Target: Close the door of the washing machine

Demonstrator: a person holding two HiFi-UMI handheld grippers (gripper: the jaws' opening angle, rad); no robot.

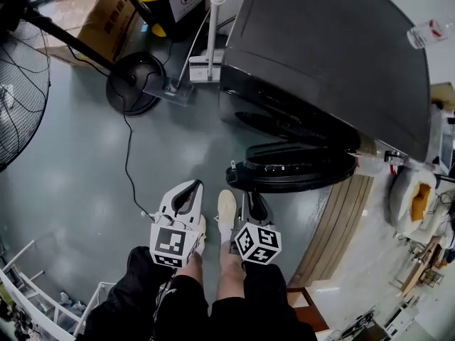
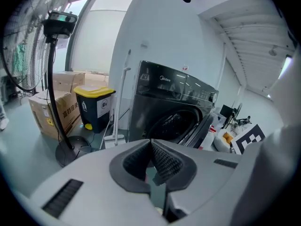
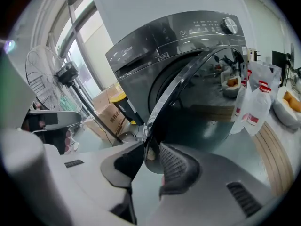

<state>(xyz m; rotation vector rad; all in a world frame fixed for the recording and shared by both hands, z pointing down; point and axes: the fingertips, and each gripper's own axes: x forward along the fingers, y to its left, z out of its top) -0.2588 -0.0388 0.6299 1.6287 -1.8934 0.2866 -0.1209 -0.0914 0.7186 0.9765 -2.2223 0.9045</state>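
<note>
Dark grey washing machine (image 1: 341,55), glossy black door (image 1: 298,168), yellow-lidded black bin (image 1: 170,6), brown cardboard box (image 1: 106,21).

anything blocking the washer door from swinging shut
Nothing visible does. The gap between the open round dark-glass door and the dark grey washing machine's drum opening looks free. The white plastic bags hang beyond the door's hinge side, outside that gap.

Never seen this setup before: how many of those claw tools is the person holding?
2. The left gripper is shut and empty; the right gripper grips the edge of the washing machine's open door.
</note>
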